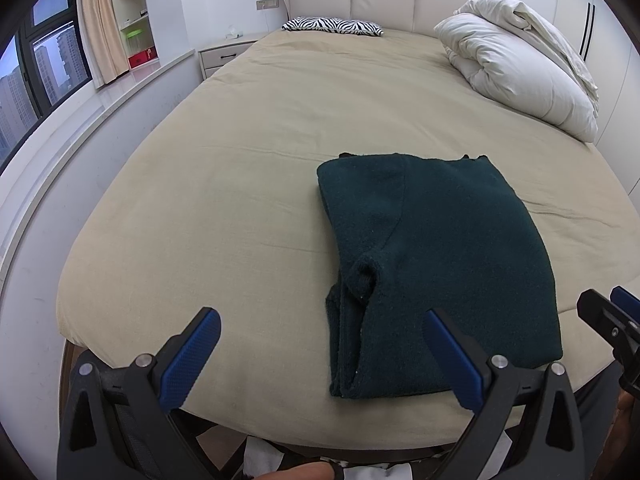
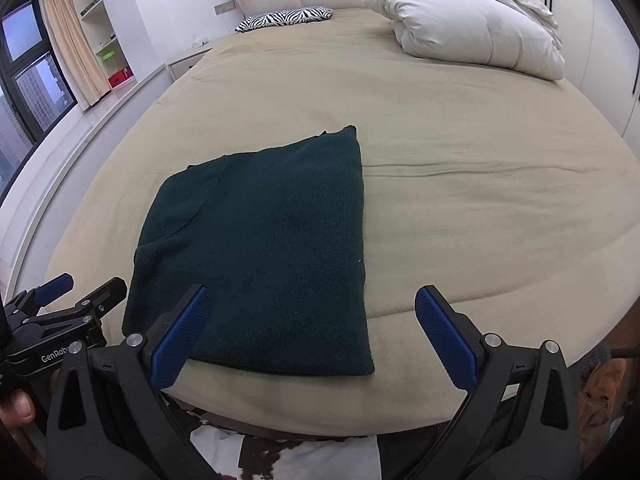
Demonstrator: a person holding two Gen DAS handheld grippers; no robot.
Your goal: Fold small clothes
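Sweater: our dark green knit sweater (image 2: 260, 248) lies folded into a rectangle on the bed (image 2: 460, 200), near its foot edge
Left claw (image 1: 320, 356): spread wide, empty, above the sweater's near edge
Right claw (image 2: 312, 332): spread, empty, over the near-right corner
Next: we'd pinch both near corners evenly and fold away from us, keeping layers aligned
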